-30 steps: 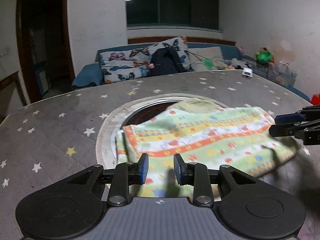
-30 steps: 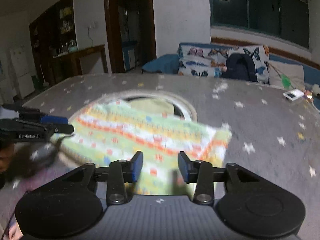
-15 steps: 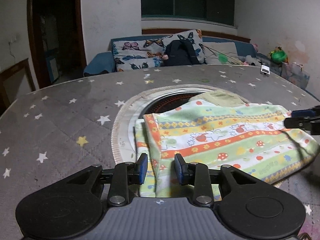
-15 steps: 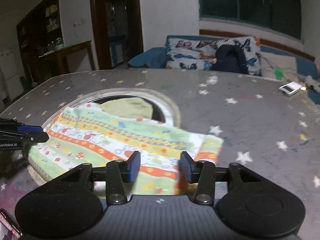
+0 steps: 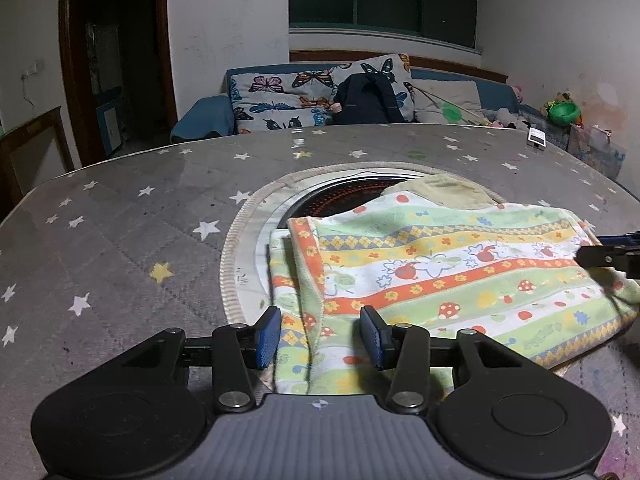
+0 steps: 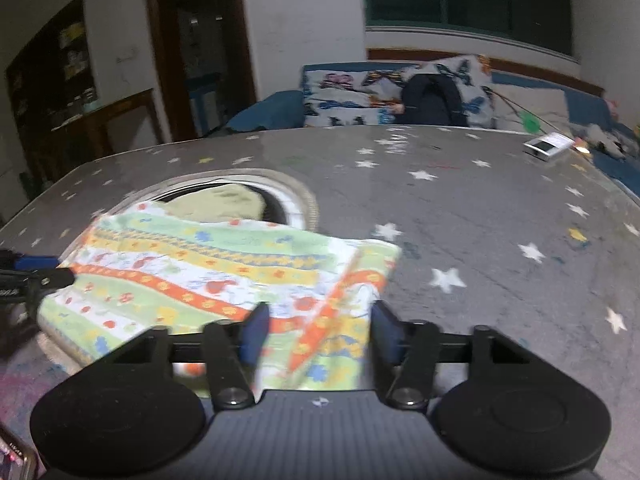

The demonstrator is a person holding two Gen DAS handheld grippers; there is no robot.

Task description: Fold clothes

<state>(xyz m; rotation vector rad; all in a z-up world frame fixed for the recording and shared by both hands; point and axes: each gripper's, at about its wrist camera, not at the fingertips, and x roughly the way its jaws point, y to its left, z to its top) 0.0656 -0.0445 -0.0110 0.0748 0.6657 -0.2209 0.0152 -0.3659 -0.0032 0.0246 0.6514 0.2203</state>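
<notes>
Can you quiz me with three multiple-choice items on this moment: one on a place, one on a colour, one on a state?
1. Where does the towel lie?
A. On the sofa
B. Partly over the round opening in the table
C. On the floor

2. What colour are the gripper pads?
A. Blue
B. Red
C. White

3. How does the left gripper stand?
A. Shut on the towel
B. Open, with the towel's edge between its fingers
C. Shut on nothing

Answers:
1 B: the towel covers part of the round opening in the table.
2 A: both pads show blue.
3 B: a wide gap shows between the fingers, with towel beneath it.
</notes>
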